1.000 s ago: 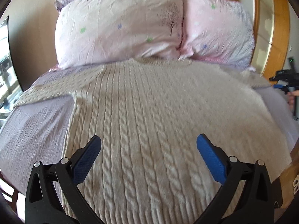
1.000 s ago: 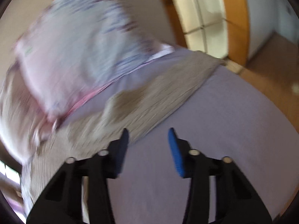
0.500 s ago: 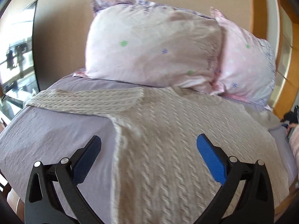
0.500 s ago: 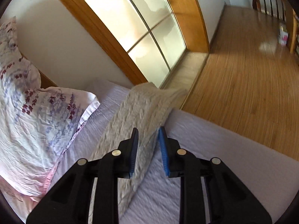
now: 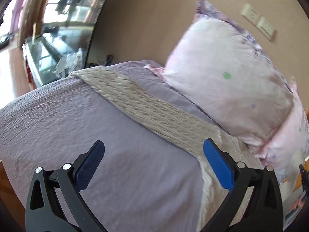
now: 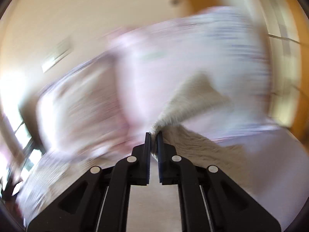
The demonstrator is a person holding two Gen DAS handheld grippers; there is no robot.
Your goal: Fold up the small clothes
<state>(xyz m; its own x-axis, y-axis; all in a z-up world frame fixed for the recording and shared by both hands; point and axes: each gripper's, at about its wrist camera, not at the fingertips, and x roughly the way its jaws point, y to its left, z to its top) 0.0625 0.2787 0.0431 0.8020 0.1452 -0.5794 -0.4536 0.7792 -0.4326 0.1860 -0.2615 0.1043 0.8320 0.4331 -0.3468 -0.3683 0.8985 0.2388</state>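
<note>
A cream cable-knit sweater lies spread on a lilac bed. In the left wrist view its left sleeve [image 5: 139, 104] stretches flat toward the bed's far left corner. My left gripper [image 5: 154, 154] is open and empty, hovering above the bedsheet just below that sleeve. In the blurred right wrist view my right gripper [image 6: 154, 135] is shut on the sweater's right sleeve [image 6: 193, 100], which is lifted off the bed and hangs in front of the pillows.
Pink pillows [image 5: 231, 77] lean against the beige wall at the head of the bed. The lilac sheet [image 5: 67, 125] covers the bed. A dark glass cabinet [image 5: 58, 44] stands beyond the bed's left corner. Wooden door frames [image 6: 285, 58] are at the right.
My left gripper has swung left, from over the sweater's body to the left sleeve. My right gripper closed on the right sleeve and lifted it, swinging toward the pillows.
</note>
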